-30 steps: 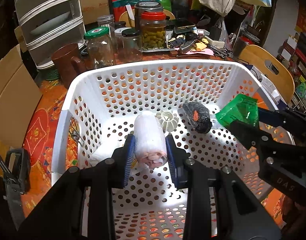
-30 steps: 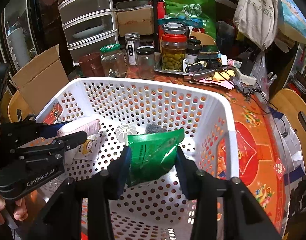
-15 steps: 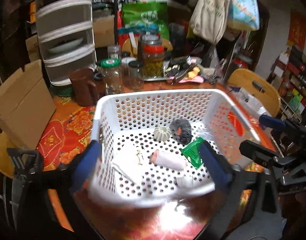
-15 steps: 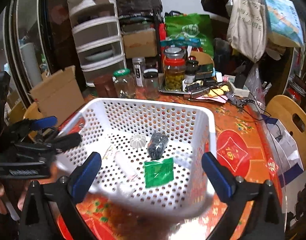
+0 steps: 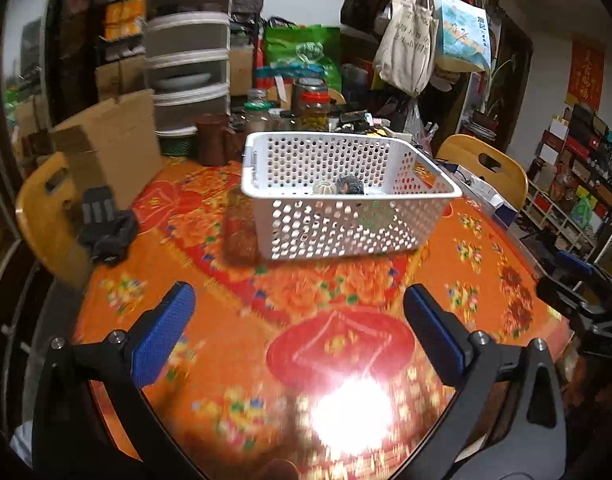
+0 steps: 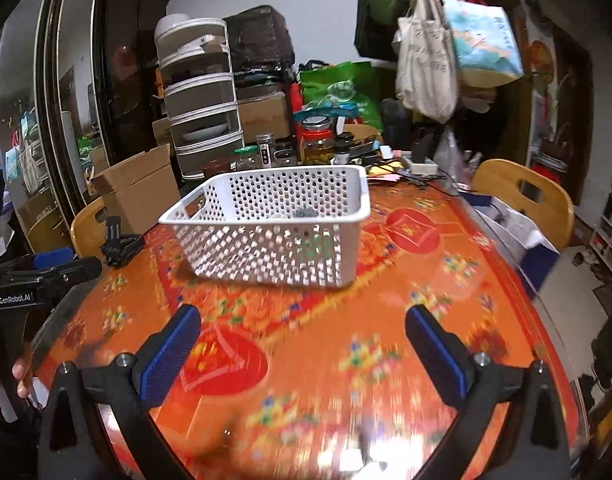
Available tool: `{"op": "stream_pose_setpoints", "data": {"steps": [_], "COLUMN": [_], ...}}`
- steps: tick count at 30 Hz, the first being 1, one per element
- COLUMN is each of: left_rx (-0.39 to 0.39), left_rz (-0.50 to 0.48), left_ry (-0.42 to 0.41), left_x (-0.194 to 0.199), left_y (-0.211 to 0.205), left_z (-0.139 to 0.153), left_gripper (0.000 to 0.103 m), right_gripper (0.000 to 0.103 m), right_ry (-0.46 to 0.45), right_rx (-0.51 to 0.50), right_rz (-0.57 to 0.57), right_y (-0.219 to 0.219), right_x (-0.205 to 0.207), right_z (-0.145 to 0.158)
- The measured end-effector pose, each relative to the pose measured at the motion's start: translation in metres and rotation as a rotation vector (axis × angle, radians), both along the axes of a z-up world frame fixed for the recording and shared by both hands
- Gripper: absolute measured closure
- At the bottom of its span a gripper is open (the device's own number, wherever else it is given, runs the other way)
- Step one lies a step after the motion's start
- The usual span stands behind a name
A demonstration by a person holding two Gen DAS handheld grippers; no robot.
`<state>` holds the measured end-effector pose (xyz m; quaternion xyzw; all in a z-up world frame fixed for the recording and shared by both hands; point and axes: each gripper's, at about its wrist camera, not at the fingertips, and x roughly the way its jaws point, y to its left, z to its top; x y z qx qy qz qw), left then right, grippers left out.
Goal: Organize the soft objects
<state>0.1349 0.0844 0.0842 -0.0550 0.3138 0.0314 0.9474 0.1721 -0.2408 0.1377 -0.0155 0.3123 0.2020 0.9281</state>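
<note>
Both grippers released, nothing between jaws: left gripper (image 5: 298, 332), right gripper (image 6: 302, 344). Soft objects (image 5: 347, 186) lie inside white basket (image 5: 345, 196), straight ahead on counter (image 5: 226, 320), well apart

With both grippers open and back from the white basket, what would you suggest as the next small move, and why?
Probably hold both clear and check for leftovers: the left gripper and right gripper are empty, items lie in the basket, and no loose soft item shows on the tablecloth.
</note>
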Motion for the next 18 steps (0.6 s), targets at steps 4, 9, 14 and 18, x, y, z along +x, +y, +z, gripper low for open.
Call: {"op": "stream_pose_setpoints", "data": {"steps": [4,9,14,18], "left_rx": [0.032,0.010,0.018,0.020], "left_rz": [0.015,-0.029,-0.025,-0.001], "left_ry": [-0.002,-0.022,-0.051,-0.071], "left_x": [-0.060,-0.109,-0.117,-0.117], "left_y": [-0.020,-0.043,-0.054,-0.054], "left_z": [0.011,0.028,0.041,0.048], "left_gripper": [0.000,0.000,0.000,0.000], "right_gripper": [0.001,0.001,0.001,0.001], "right_ry": [-0.059,-0.089,-0.041,0.002], "right_rx": [0.056,0.028,-0.006,-0.016], "right_rz": [-0.001,0.004,0.020,0.025], "right_y": [-0.016,-0.021,-0.017,-0.013], "right_x": [-0.061,-0.105,-0.099,-0.087], "right_z": [0.025,0.055,0.054,0.044]}}
